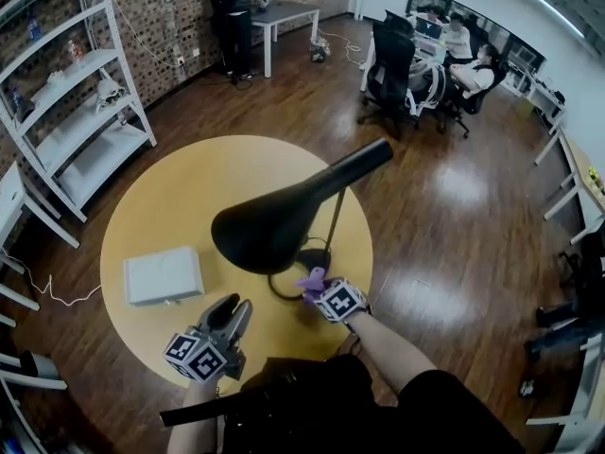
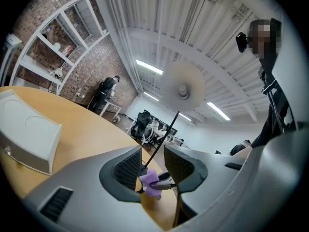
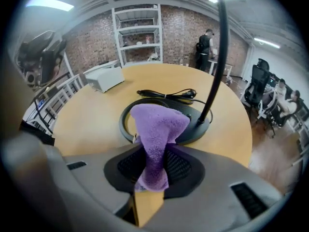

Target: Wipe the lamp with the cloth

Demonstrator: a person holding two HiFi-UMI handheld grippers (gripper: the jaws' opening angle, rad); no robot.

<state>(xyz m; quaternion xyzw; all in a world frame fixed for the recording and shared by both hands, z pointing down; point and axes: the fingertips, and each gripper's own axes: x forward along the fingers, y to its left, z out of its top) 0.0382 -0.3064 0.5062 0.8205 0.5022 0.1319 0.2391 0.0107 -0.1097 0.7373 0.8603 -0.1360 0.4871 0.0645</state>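
Head view: lamp [image 1: 284, 220] stood mid-frame on the table [image 1: 161, 197], with the cloth [image 1: 310, 279] by its base [image 1: 317, 253], lower centre.

Left gripper view: left gripper [image 2: 153, 161] gaped empty, steadying nothing.

Right gripper view: right gripper [image 3: 153, 164] pinched the cloth just short of the base. A hard push might tip the top-heavy lamp, or the cord [image 3: 166, 94] could snag.

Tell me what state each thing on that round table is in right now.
Black desk lamp: upright on the round wooden table, head tilted.
Purple fleecy cloth: bunched, pinched between jaws near the lamp's base.
Right gripper: shut on the cloth.
Left gripper: open, empty.
Flat white box: lying on the table, apart from the lamp.
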